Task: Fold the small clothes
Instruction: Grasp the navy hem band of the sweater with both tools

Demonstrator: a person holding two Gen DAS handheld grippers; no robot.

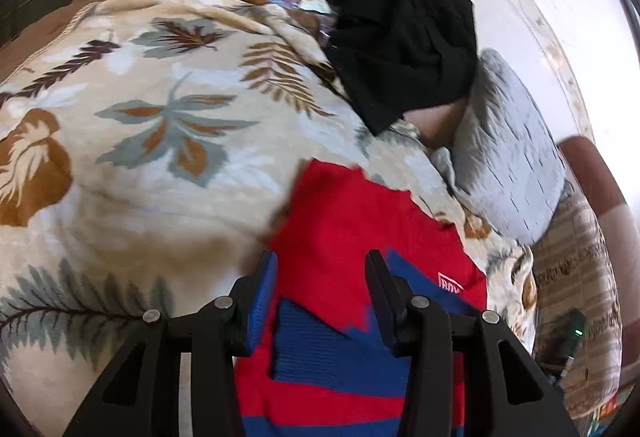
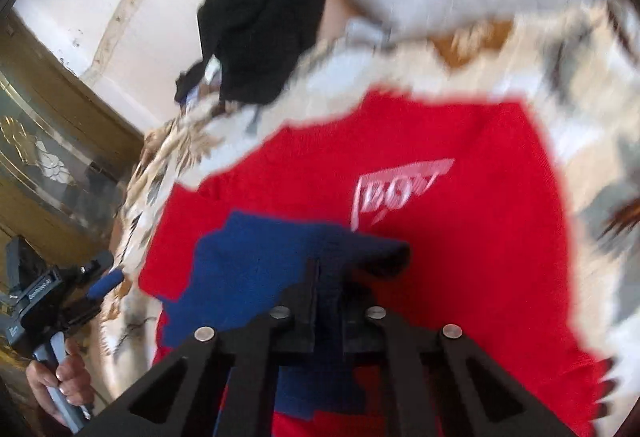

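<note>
The blue cuff (image 2: 280, 261) of the red sweater (image 2: 440, 257) was pinched by the right gripper (image 2: 318, 269); the left gripper (image 1: 320, 269) was held open above it. The thin pinch could be lost if the cuff were tugged, spoiling the fold on the blanket (image 1: 160, 157).

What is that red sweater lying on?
The red sweater lies on a leaf-patterned blanket that spreads out past it on several sides. What is beneath the blanket is covered, so it cannot be seen. A black garment lies further back on the same blanket.

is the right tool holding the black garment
No, the right tool is shut on the navy blue part of the red knitted sweater; the black garment lies apart, farther back.
</note>
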